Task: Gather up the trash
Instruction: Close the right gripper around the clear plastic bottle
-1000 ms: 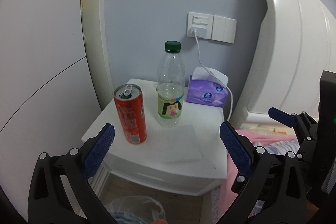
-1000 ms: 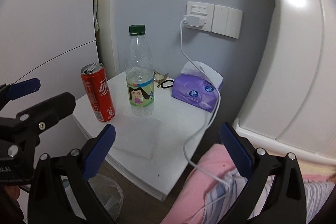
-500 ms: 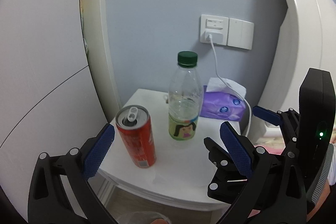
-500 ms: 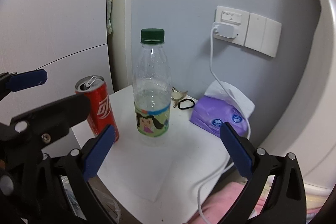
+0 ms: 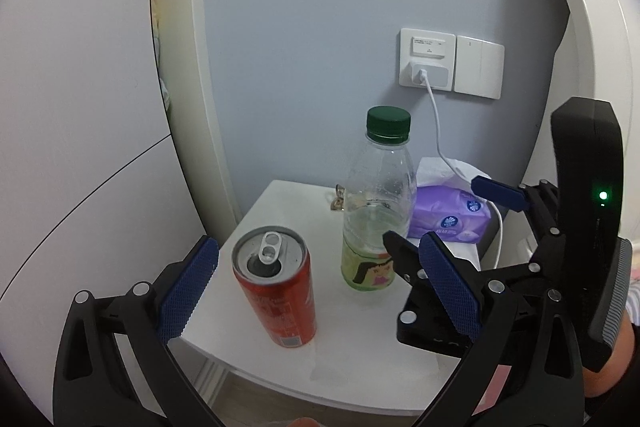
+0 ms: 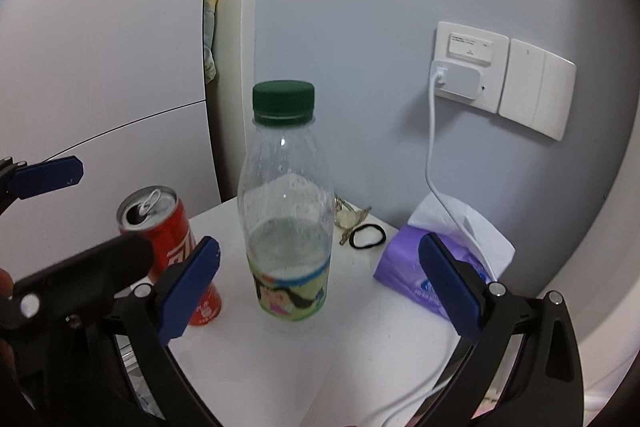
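Both tongs are hanging wide open over a small white bench (image 5: 360, 359) tucked against a blue-grey wall, gripping nothing. The left tongs (image 5: 316, 287) are lining up on the red soda can (image 5: 276, 287), which is sitting upright near the front left edge with its tab popped, right in the gap between the blue pads but not touching either one. The right tongs (image 6: 320, 283) are framing the clear plastic bottle (image 6: 286, 211), green cap on, cartoon label round the bottom, standing just beside the can and a bit further back. From the left wrist view the right tongs are sitting off to the right of the bottle, one tip overlapping its lower side, though contact can't really be told. Behind the bottle there's a purple tissue pack (image 6: 436, 267) with a white tissue sticking out, a black hair tie (image 6: 367, 237) and some keys (image 6: 348, 217). A white charger cable (image 6: 430, 155) is running down from the wall socket (image 6: 468, 67) across the tissue pack.
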